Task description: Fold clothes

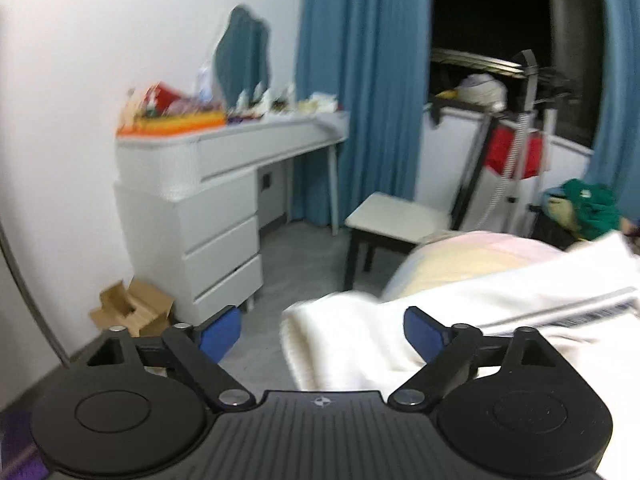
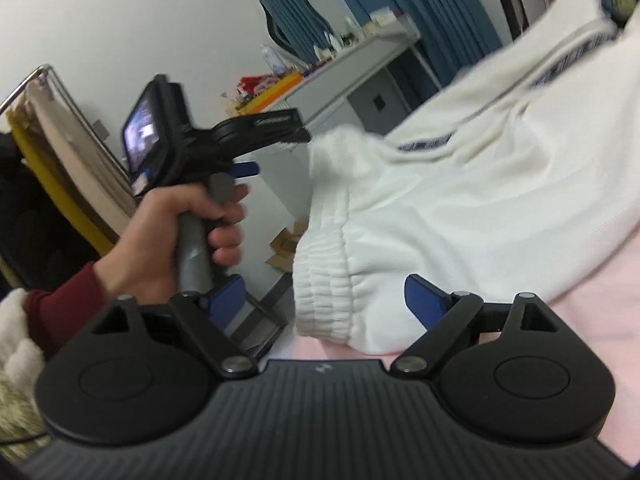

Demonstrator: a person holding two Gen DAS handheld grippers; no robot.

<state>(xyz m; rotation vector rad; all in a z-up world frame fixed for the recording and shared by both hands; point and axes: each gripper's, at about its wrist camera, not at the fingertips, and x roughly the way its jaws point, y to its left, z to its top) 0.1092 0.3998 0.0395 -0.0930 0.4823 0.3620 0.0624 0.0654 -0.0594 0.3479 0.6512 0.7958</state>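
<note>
1. The right gripper [image 2: 324, 304] is spread wide over the white garment's [image 2: 440, 216] ribbed hem.
2. The garment lies on the pink bed [image 2: 560, 340].
3. The left hand [image 2: 172, 236] holds the left gripper [image 2: 276, 124] at the garment's edge.

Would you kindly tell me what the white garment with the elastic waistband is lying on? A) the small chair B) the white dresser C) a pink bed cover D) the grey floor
C: the white garment lies on the pink bed cover, waistband near the edge, in front of the open right hand-held gripper.
</note>
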